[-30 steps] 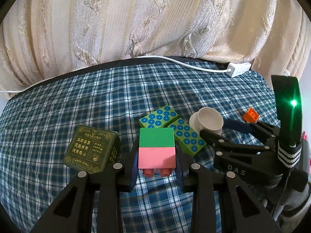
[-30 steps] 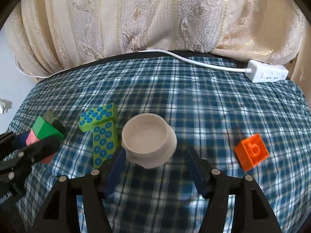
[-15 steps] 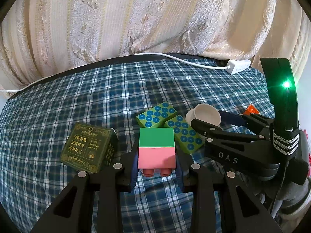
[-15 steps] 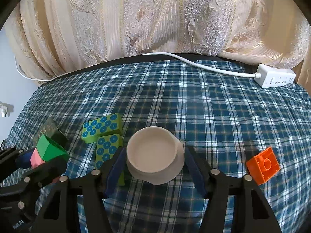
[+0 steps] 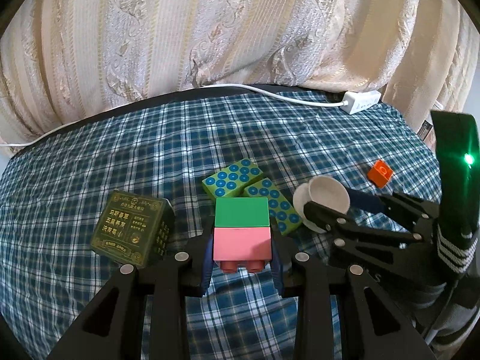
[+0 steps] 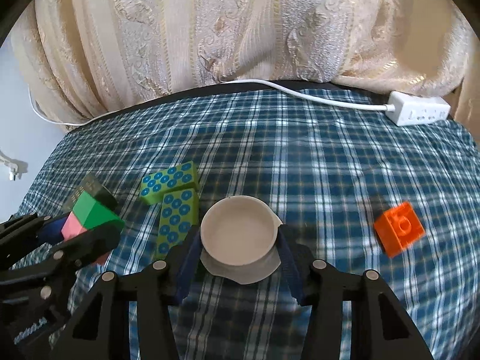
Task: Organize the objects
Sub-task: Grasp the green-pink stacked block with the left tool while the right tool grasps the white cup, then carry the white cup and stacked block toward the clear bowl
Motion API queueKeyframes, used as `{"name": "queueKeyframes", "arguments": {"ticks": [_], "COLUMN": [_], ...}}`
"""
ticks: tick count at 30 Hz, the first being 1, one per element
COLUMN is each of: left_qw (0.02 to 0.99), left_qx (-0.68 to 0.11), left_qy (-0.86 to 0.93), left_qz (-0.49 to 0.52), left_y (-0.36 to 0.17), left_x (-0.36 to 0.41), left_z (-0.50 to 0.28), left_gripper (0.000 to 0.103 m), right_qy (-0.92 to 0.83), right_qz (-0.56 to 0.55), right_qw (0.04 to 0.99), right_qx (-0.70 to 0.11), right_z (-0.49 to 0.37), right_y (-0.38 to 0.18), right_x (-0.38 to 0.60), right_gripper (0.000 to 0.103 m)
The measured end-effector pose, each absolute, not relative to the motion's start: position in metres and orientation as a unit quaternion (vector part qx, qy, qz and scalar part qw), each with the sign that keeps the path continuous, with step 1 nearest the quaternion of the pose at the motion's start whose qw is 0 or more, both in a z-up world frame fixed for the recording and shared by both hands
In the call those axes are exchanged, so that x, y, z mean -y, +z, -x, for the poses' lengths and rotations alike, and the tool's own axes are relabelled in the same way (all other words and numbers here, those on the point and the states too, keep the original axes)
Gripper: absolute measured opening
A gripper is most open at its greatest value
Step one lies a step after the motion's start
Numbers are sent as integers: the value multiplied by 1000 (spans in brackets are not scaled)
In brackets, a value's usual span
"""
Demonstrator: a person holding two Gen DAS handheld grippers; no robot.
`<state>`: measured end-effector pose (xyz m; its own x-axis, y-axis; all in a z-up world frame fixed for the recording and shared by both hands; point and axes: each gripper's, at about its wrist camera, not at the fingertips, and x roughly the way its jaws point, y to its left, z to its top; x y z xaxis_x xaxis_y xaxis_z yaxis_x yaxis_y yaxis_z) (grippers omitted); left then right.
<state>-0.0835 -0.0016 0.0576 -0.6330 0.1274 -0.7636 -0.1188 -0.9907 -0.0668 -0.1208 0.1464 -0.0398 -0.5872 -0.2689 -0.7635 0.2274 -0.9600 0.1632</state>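
Pink-and-green block stack (image 5: pixel 241 232) clamped in my left tongs (image 5: pixel 242 259); right tongs (image 6: pixel 238 259) have just been closing around the white bowl (image 6: pixel 238 234).

I keep the stack low-centre beside the dotted green blocks (image 5: pixel 232 180), probably to group toys; the blue pads (image 6: pixel 187 265) seem to touch the bowl's sides, lower centre in the right view.

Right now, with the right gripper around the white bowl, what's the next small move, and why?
Probably finish closing on the white bowl, then lift. The right gripper has just been closing, with the bowl between its fingers, which look at or nearly on the bowl's sides. The left gripper is shut on the pink and green block.
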Motion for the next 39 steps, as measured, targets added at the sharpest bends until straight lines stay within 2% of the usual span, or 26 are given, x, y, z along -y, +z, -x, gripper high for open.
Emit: {"name": "queueKeyframes", "arguments": {"ticks": [39], "left_qw": [130], "left_qx": [-27], "left_qy": [916], "left_qz": [379], "left_y": [93], "left_x": [-44], "left_z": [43], "left_gripper": [33], "right_qy": [-907], "right_qz": [-403], "right_qw": [73], "right_qx": [97], "right_z": [-2], "right_y": [-12], "right_x": [-203], "right_gripper": [53]}}
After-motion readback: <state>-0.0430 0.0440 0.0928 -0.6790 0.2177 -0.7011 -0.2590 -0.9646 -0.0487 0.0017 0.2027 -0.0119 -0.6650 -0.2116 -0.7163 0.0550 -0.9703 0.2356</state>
